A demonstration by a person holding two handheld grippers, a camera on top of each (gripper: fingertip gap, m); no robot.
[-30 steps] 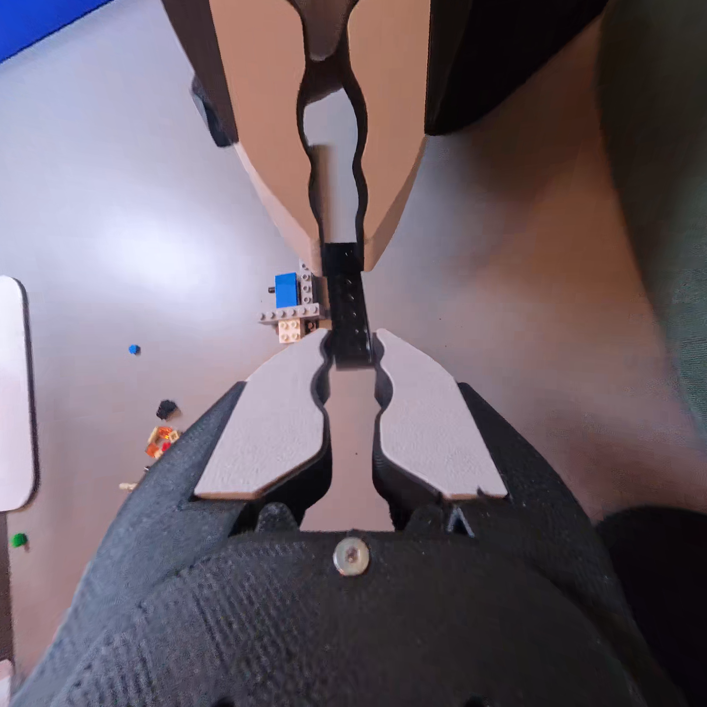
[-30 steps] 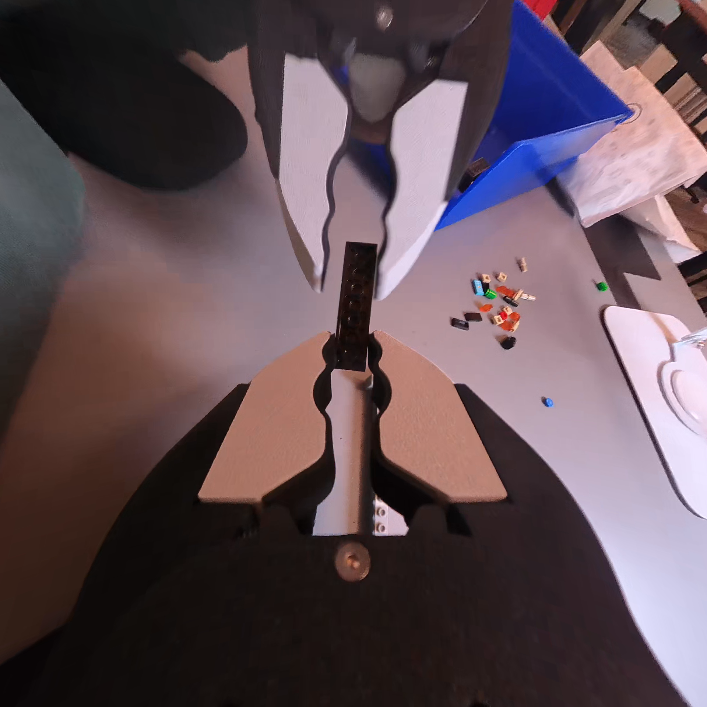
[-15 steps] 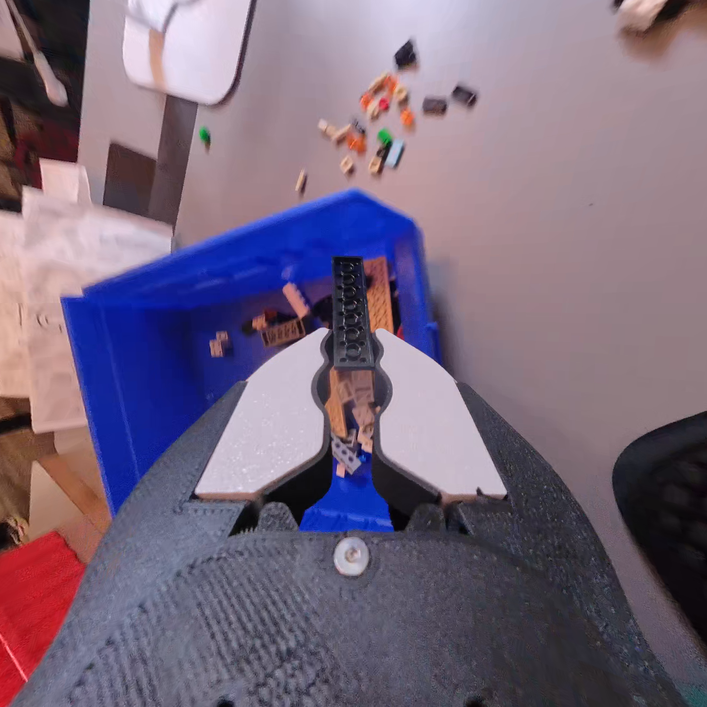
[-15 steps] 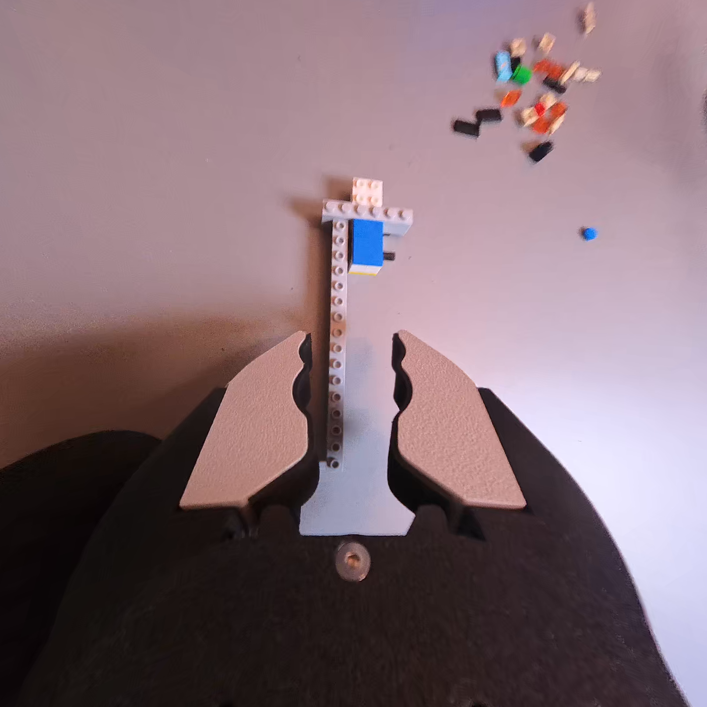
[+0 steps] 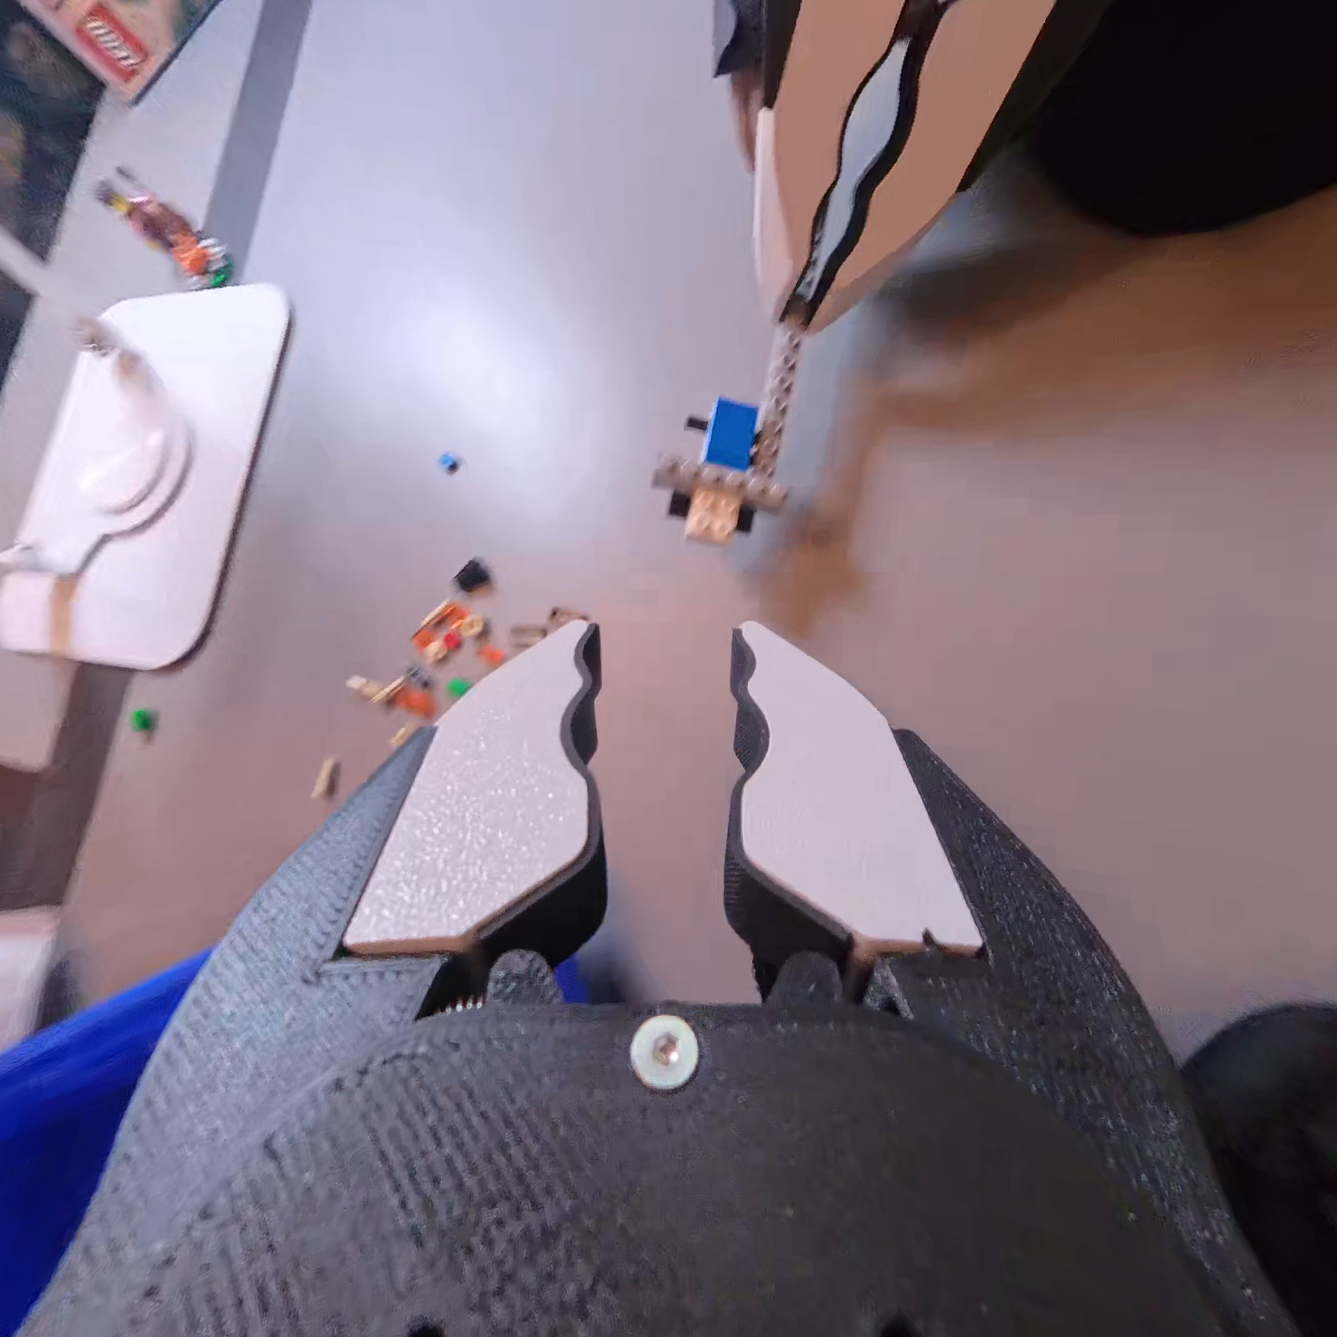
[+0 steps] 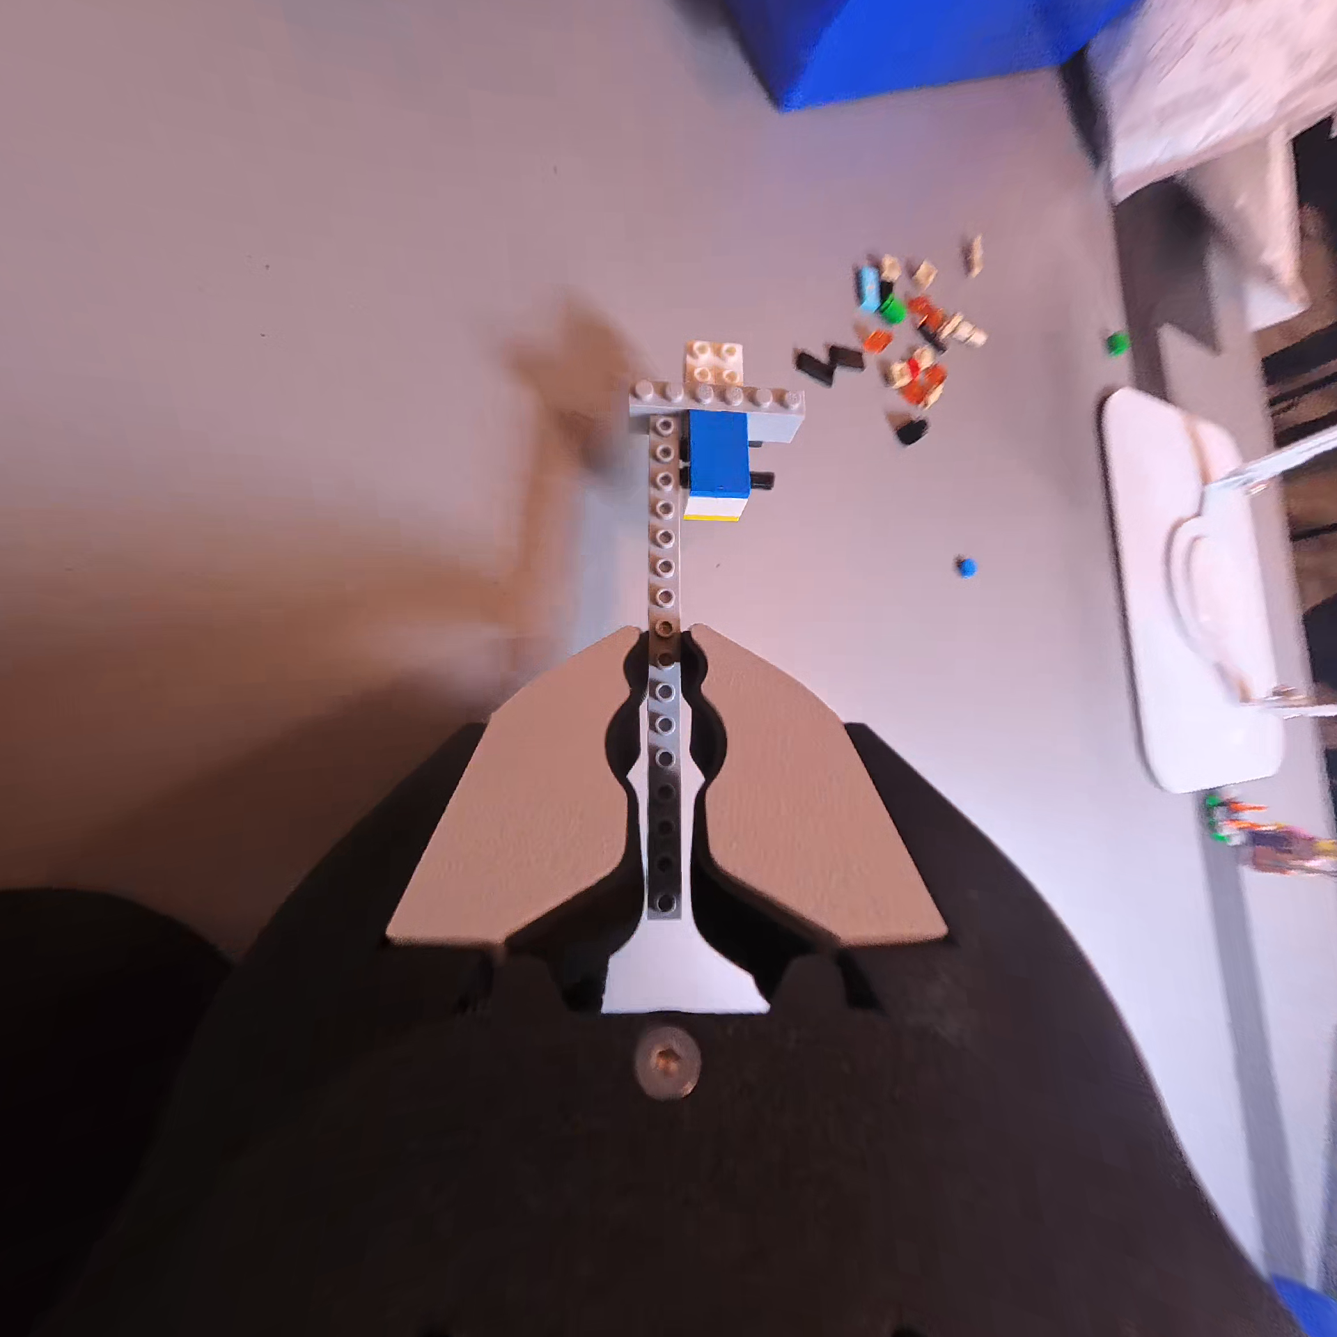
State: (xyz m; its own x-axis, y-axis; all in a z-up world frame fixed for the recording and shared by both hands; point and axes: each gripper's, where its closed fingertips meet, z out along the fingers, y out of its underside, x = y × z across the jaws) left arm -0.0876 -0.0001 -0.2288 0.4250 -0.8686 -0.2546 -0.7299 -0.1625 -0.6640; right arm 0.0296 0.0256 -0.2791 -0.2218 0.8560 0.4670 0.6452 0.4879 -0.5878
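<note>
The right gripper (image 6: 667,637) is clenched on a long grey studded beam (image 6: 663,550); both fingertips (image 6: 712,644) press against its narrow sides about midway along, and the near half of the beam runs back between the fingers. The beam lies flat, pointing straight away from the gripper over the grey table (image 6: 289,289). At its far end it joins a grey cross plate (image 6: 716,405), with a blue block (image 6: 718,456) fixed beside the beam and a tan plate (image 6: 715,362) beyond. To the right of this assembly lies a scatter of small loose pieces (image 6: 915,333), a single blue stud (image 6: 966,566) and, further off, a white board (image 6: 1186,593). A blue bin (image 6: 904,43) stands at the far edge.

The left gripper (image 5: 664,637) is released, fingers apart with only bare table between them. It hovers near the loose pieces (image 5: 441,651), the brick assembly (image 5: 731,463) ahead of it and the right gripper (image 5: 799,311) beyond, seen gripping the beam's far end. Part of the blue bin (image 5: 72,1085) shows beneath the left gripper's body.

No legible branding or writing is reported.
</note>
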